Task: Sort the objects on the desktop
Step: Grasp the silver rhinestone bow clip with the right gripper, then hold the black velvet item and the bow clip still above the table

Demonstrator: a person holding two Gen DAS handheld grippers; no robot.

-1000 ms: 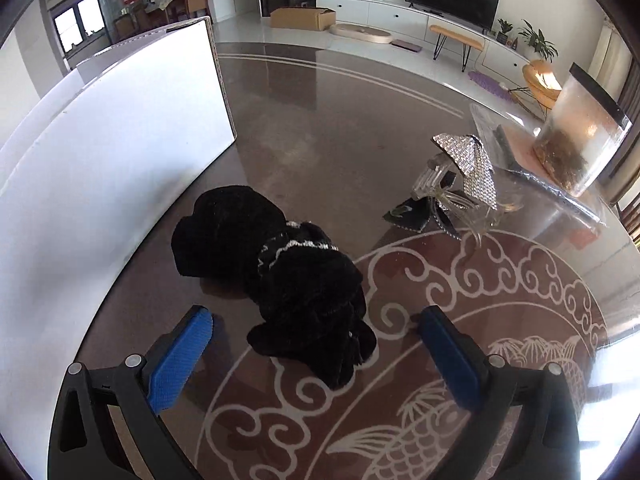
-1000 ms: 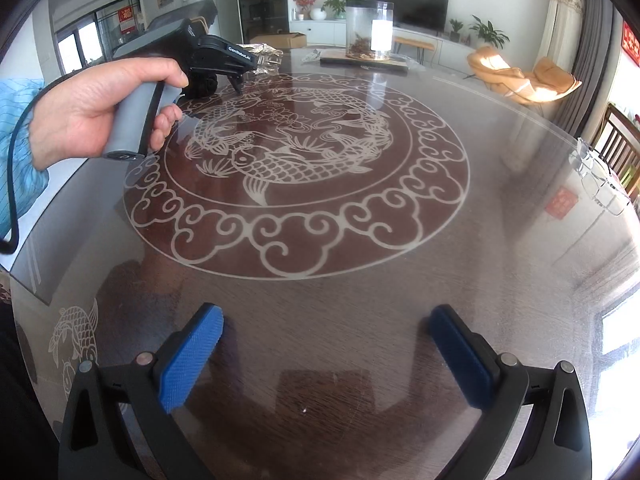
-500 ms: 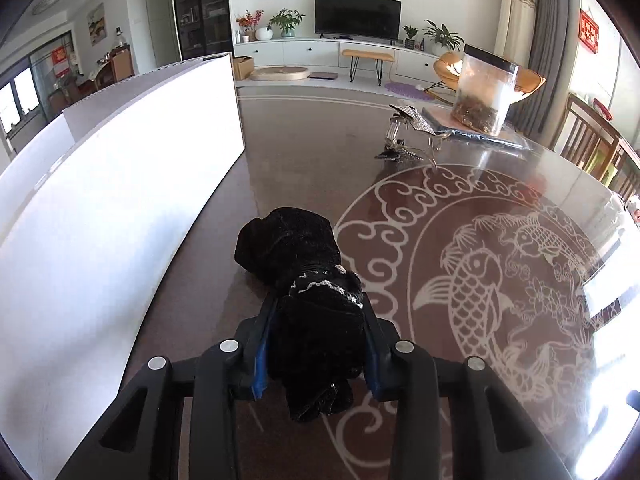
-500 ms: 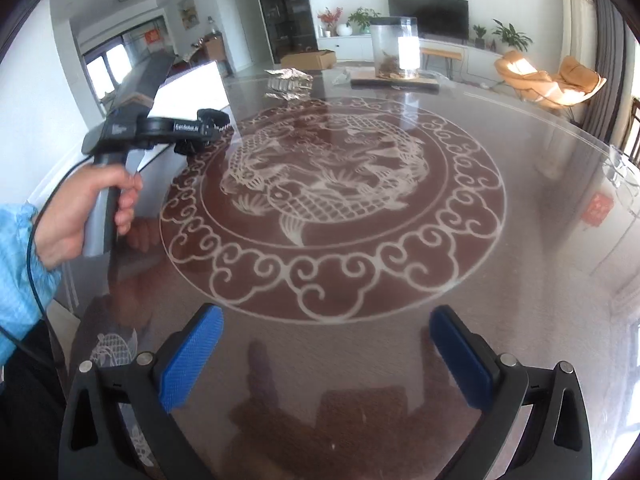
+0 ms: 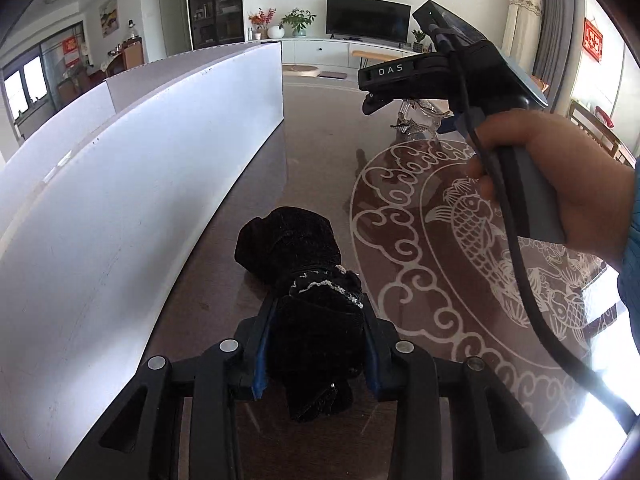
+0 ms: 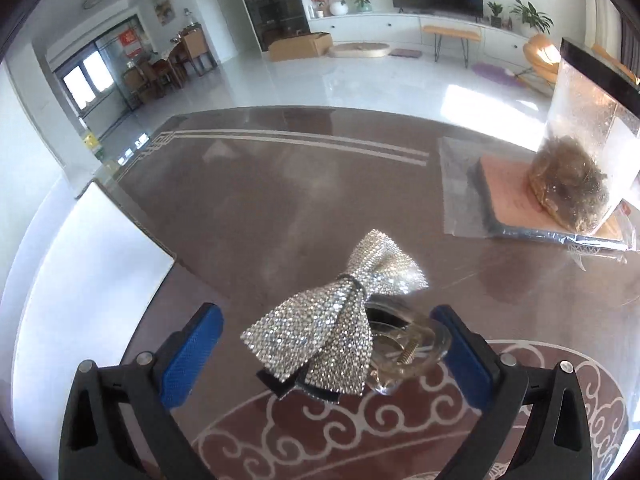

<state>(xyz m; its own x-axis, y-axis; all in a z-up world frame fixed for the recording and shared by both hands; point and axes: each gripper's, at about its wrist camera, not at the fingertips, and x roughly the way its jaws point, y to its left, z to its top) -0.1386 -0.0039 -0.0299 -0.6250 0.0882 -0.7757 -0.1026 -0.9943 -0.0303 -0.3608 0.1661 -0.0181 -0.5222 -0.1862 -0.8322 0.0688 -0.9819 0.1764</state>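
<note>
A: Where do things stand with the left gripper (image 5: 316, 344)?

B: Its blue pads are clamped on the black velvet hair scrunchie with the thin beaded silver trim (image 5: 304, 280). Part of the bundle hangs between the fingers, and the rest lies on the dark brown glass-topped table with the white carp and cloud pattern (image 5: 320, 140), near the table's left edge, just beside the tall white board (image 5: 132, 184) standing along it.

A: And the right gripper (image 6: 324, 356)?

B: Its fingers stand wide and are starting to close. The silver rhinestone bow hair clip on a clear plastic claw (image 6: 340, 320) sits between them, near the table's far end; the pads do not yet press on it.

A: So which step is this?

B: I'd say pick-up: one accessory gripped, the second being taken.

A: What does the next move call for?

B: Probably closing squarely on the bow's narrow middle or the claw, since the faceted wings look slippery, then lifting both clear.
</note>
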